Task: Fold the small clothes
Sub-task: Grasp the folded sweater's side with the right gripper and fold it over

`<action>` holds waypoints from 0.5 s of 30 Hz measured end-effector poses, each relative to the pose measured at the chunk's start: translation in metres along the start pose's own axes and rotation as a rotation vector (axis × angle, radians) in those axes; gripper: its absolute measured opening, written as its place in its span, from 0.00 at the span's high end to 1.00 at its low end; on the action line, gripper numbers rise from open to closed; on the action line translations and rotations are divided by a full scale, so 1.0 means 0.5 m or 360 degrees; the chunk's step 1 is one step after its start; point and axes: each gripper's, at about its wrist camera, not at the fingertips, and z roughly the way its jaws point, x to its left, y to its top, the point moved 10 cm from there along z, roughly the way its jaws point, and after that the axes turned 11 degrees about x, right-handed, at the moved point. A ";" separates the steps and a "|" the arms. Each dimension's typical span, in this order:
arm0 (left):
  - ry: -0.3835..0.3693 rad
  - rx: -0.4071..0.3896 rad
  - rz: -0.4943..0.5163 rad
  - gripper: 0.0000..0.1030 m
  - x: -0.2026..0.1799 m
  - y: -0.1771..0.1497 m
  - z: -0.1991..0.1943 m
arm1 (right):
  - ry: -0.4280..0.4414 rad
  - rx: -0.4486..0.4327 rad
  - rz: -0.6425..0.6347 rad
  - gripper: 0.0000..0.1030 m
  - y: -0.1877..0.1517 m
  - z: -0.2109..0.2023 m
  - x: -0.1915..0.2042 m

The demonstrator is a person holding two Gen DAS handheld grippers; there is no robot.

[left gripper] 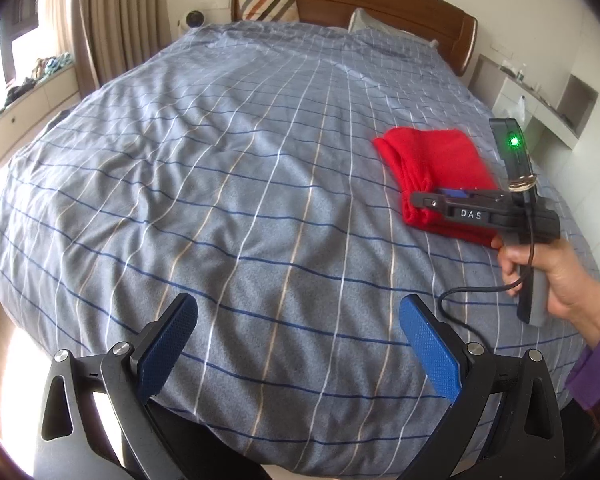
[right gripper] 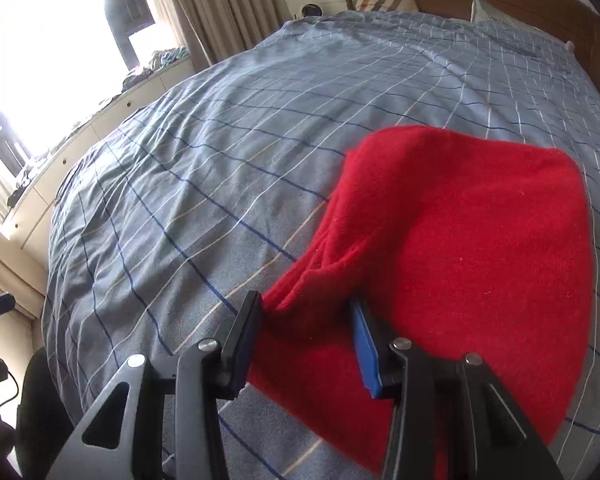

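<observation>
Right claw (right gripper: pixel 306 340) part open, jaws apart and straddling the near left edge of the red garment (right gripper: pixel 460 248); pads not pressing on the cloth, so nothing gripped. Left claw (left gripper: pixel 298 346) spread wide and empty, hovering over bare duvet near the foot of the bed (left gripper: pixel 220 180), well apart from the garment. Right hand (left gripper: pixel 548 276) wrapped round its handle, cable trailing down onto the cover.

Step in hand, by the look of it: end of a fold, or a tidy-up of the finished bundle, with the layered edge just between the jaws. Next move likely calls for either a clean withdrawal without dragging the top layer, or a firm pinch through all layers for a shift or one more fold.

Garment: bright red, fleecy knit, already folded into a rough rectangle, stacked folds showing along the left side, corners rounded, lying flat on the right part of the blue checked duvet.
</observation>
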 end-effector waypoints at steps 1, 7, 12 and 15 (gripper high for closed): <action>0.0015 -0.0009 0.0005 0.02 0.004 0.002 -0.003 | -0.0010 -0.0017 -0.0013 0.57 0.000 -0.010 0.004; 0.0025 0.0015 -0.0035 0.02 0.031 0.001 0.018 | 0.0018 -0.0185 0.0092 0.58 -0.053 -0.186 -0.069; -0.0037 0.0048 -0.0034 0.02 -0.004 0.005 0.035 | -0.0046 -0.0051 0.0231 0.57 -0.157 -0.173 -0.159; -0.0035 0.0039 0.0029 0.02 -0.037 0.013 0.023 | 0.0004 0.0012 0.0290 0.57 -0.205 -0.116 -0.162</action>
